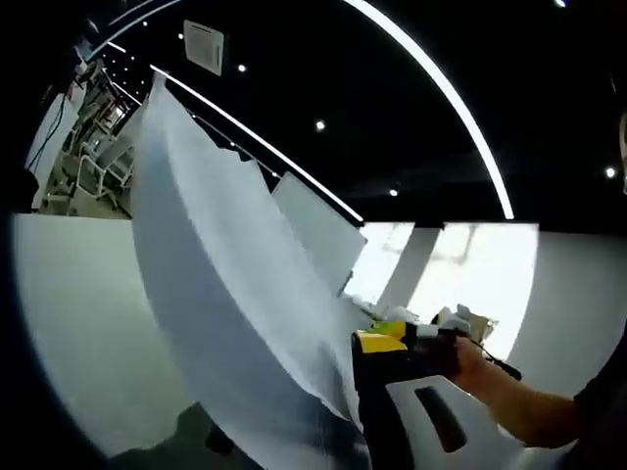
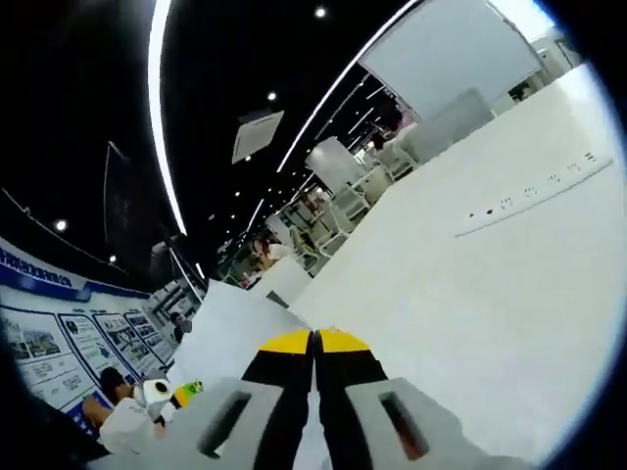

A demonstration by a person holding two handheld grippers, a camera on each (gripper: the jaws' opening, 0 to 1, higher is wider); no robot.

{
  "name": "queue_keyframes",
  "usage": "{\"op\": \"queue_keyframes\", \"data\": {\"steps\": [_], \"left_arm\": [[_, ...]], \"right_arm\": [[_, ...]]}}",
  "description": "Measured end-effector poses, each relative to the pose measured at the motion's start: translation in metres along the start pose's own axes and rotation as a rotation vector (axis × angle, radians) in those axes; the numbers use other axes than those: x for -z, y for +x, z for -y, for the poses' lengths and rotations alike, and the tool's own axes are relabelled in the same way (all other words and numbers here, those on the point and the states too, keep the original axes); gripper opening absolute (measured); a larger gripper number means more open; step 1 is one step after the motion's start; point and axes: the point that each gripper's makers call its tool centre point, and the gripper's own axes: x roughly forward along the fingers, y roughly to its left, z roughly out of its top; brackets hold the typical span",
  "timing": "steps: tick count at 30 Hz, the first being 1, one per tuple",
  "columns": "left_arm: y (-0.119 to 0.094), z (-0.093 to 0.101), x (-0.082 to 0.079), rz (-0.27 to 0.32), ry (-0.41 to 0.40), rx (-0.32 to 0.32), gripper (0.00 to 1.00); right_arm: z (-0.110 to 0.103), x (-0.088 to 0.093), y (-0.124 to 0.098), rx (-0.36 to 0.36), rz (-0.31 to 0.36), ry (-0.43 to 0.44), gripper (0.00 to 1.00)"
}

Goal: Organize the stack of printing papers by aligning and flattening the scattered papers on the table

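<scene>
The stack of printing papers [image 1: 225, 284] stands on edge in the left gripper view, a thick white sheaf sweeping from the upper left of the frame down to the bottom centre, its top edges stepped and uneven. At lower right of that frame the right gripper [image 1: 377, 364], held in a person's hand [image 1: 468, 360], appears clamped on the sheaf's near edge. In the right gripper view its yellow-tipped jaws meet at bottom centre with a thin white line between them, and a white sheet [image 2: 230, 328] fans out to the lower left, so I judge it closed on the paper. The left gripper's own jaws cannot be made out, so its state cannot be told.

This looks like the aligning step: the sheaf is lifted upright, likely to be tapped square. The next move calls for lowering the bottom edge evenly onto the white table [image 2: 470, 294] and keeping the grip firm so no sheets slip out.

The tabletop in the right half of the right gripper view is broad and bare apart from an inset socket strip [image 2: 534, 194] at upper right, well away from the jaws.
</scene>
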Motion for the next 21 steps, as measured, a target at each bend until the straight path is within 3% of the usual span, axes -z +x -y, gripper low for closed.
{"op": "queue_keyframes", "data": {"steps": [10, 16, 21], "left_arm": [[0.0, -0.003, -0.001, 0.006, -0.008, -0.007, 0.18], [-0.001, -0.004, -0.002, 0.01, -0.012, -0.01, 0.18], [-0.001, -0.006, -0.003, 0.016, -0.019, -0.015, 0.18]], "right_arm": [[-0.001, 0.018, -0.021, -0.004, -0.058, 0.107, 0.0], [-0.014, 0.04, -0.03, 0.007, -0.068, 0.097, 0.0], [-0.022, 0.063, -0.036, 0.037, -0.104, 0.019, 0.0]]}}
